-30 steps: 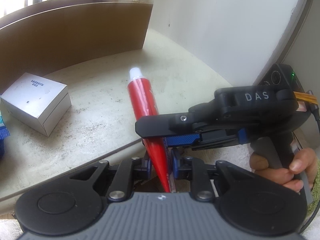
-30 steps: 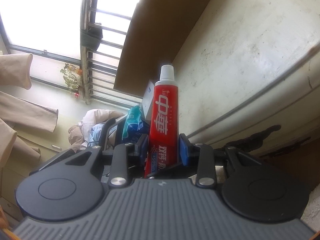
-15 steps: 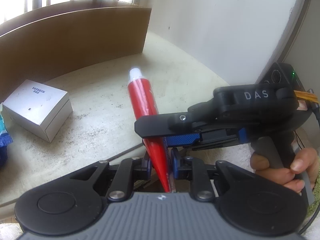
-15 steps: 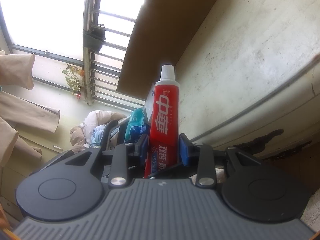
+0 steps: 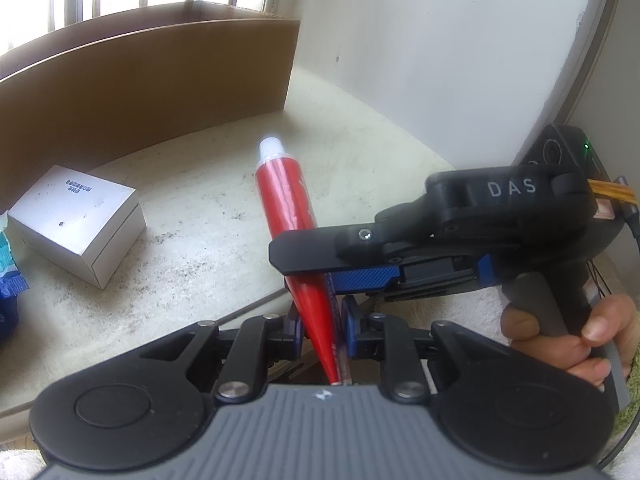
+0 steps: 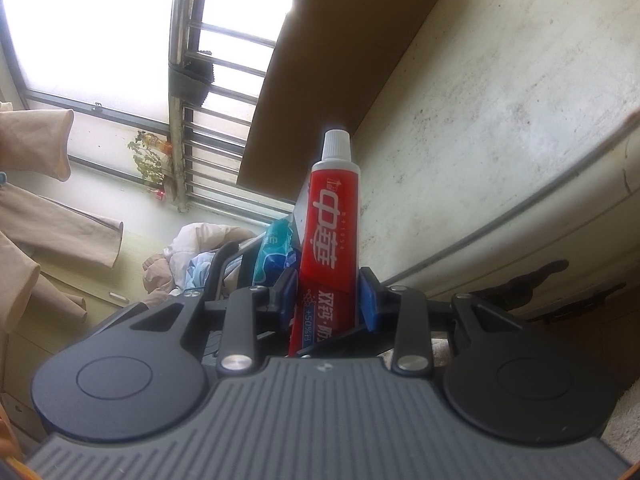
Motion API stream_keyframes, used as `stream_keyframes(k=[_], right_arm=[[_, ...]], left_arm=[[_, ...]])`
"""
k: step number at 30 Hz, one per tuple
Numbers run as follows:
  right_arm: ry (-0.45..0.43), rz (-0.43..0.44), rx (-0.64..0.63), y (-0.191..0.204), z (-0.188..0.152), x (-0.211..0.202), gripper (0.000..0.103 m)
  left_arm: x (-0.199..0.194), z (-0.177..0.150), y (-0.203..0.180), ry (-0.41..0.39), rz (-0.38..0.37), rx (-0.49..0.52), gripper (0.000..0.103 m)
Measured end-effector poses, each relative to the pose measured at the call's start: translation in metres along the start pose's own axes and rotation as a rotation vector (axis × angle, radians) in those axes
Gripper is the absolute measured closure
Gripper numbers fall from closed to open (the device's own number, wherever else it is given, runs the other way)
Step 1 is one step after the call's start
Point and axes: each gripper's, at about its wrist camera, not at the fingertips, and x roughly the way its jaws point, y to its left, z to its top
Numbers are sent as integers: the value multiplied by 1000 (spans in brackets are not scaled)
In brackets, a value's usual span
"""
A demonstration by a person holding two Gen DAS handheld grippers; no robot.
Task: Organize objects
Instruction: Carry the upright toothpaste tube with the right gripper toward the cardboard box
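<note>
Toothpaste tube [image 5: 286, 200] sits pinched between both the left gripper [image 5: 322, 322] and right gripper [image 6: 328, 300], unplaced; white box [image 5: 76, 218] awaits sorting

— What colour is the toothpaste tube [image 6: 332, 236]?
— Red, with a white cap, white characters and a blue band low down.
— The box [image 5: 76, 224]?
— White, with small dark print. The cardboard [image 5: 140, 88] is plain brown; the counter [image 5: 192, 248] is cream, speckled dark.

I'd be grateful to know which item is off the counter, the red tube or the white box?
The red tube: both grippers clamp it in the air, while the white box sits on the counter.
</note>
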Motion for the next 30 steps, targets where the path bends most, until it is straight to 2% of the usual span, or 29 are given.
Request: stream_keyframes(k=[30], right_arm=[[-2,15,-18,8,7,-1,70]], left_arm=[[0,16,9,-25,23,20,83]])
